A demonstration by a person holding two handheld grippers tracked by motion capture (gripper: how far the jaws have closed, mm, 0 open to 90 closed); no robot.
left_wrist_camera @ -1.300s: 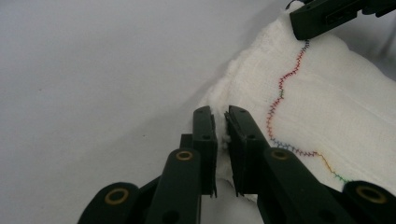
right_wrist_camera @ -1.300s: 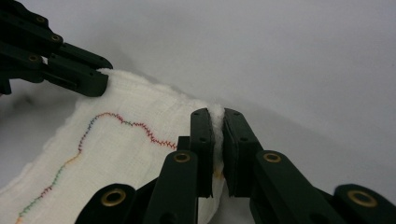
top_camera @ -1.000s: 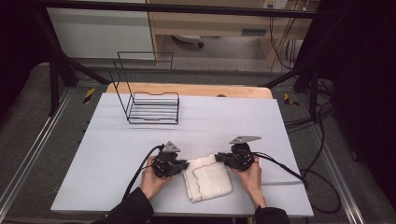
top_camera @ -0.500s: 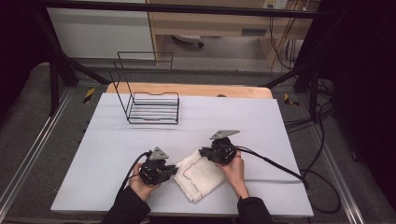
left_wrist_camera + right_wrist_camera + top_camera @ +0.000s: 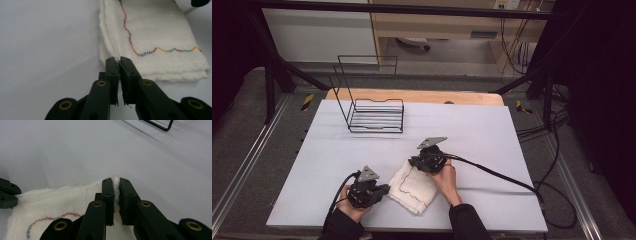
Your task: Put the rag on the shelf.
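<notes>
A folded white cloth (image 5: 416, 189) with a wavy rainbow-stitched line lies askew on the white table (image 5: 492, 130) near its front edge. My left gripper (image 5: 386, 190) is at the cloth's near-left corner, and in the left gripper view (image 5: 118, 60) it is shut on the cloth's (image 5: 155, 37) layered edge. My right gripper (image 5: 411, 163) is at the far corner. In the right gripper view (image 5: 115, 181) a tuft of the cloth (image 5: 57, 202) is pinched between its shut jaws. A hand holds each gripper.
A black wire rack (image 5: 374, 112) stands at the back left of the table. The right gripper's cable (image 5: 497, 175) trails across the table to the right edge. A wooden board (image 5: 417, 96) lies behind the table.
Both grippers moved left with the cloth: the left one came nearer the front edge, the right one went left and slightly farther. The cloth has turned to lie diagonally.
</notes>
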